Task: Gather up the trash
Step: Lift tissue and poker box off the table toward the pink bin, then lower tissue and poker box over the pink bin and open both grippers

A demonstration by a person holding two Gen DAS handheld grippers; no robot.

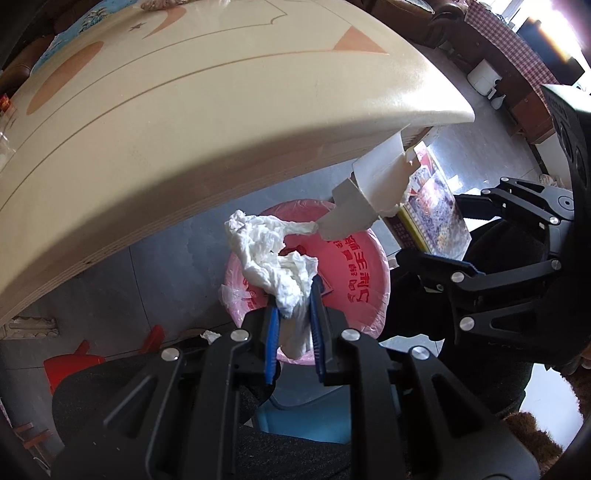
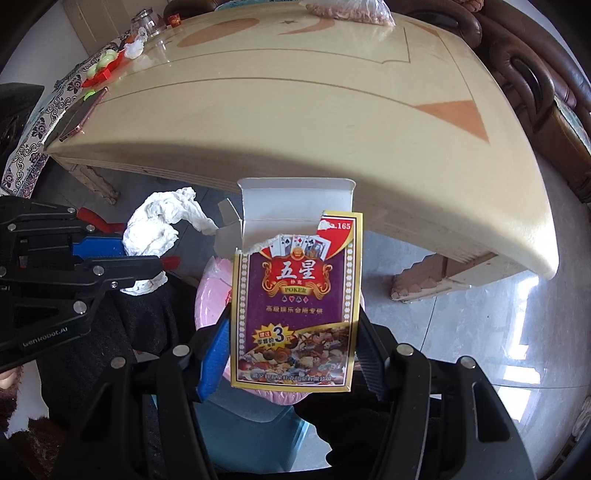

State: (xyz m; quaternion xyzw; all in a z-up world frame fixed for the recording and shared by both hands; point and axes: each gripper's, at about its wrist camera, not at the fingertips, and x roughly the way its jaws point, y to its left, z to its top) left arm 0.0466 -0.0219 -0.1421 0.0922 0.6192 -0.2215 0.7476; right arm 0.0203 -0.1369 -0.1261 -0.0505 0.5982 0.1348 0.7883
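My left gripper (image 1: 295, 317) is shut on a crumpled white tissue (image 1: 273, 258) and holds it over a bin lined with a pink bag (image 1: 354, 266) on the floor. My right gripper (image 2: 291, 354) is shut on a torn purple poker-card box (image 2: 295, 302) with its flap open, held upright above the same pink bag (image 2: 212, 291). The box also shows in the left wrist view (image 1: 424, 206), and the tissue in the right wrist view (image 2: 159, 225), just left of the box.
A cream table (image 2: 314, 122) stands right behind and above the bin. On its far left are a phone (image 2: 79, 116), red and green items (image 2: 103, 70) and a glass jar (image 2: 144, 22). Red plastic objects (image 1: 74, 363) lie on the grey tile floor.
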